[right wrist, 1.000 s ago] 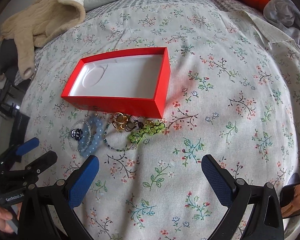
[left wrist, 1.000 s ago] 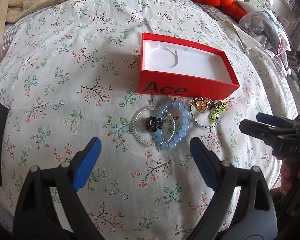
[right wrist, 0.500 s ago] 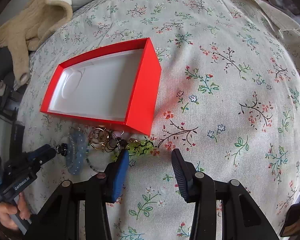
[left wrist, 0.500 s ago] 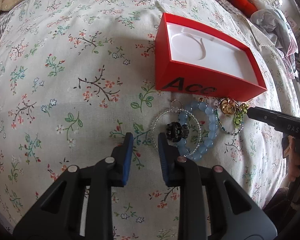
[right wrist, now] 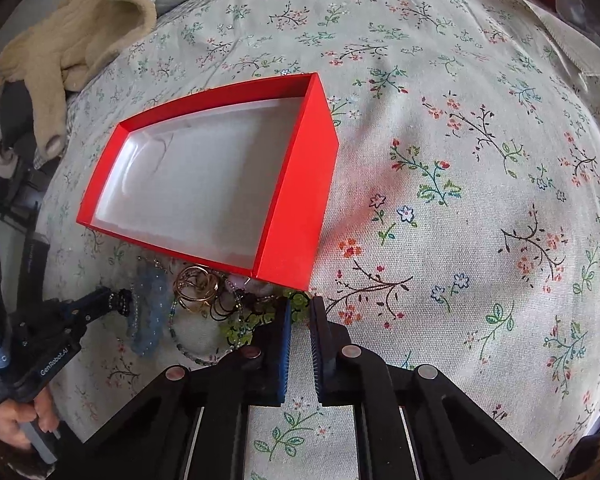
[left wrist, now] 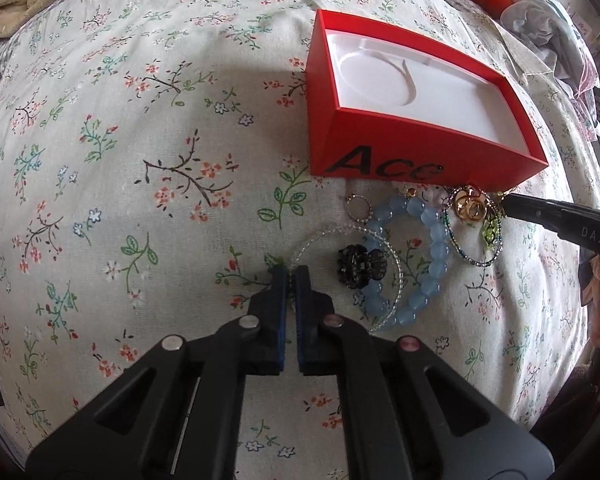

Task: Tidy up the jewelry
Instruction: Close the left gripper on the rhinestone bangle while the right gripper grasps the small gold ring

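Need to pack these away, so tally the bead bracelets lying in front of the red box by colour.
Blue bracelet: 1
Clear bracelet, pinched in the left tool: 1
Dark green bracelet: 1
Total: 3
Lime green beads, at the right tool: shape unclear, not counted.

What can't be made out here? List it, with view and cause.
- Left wrist: whether the left gripper pinches the clear bead bracelet; its own tips cover the strand.
- Right wrist: whether the right gripper grips the green beads; the tips hide contact.
- Right wrist: the blue bracelet; blurred near the edge.
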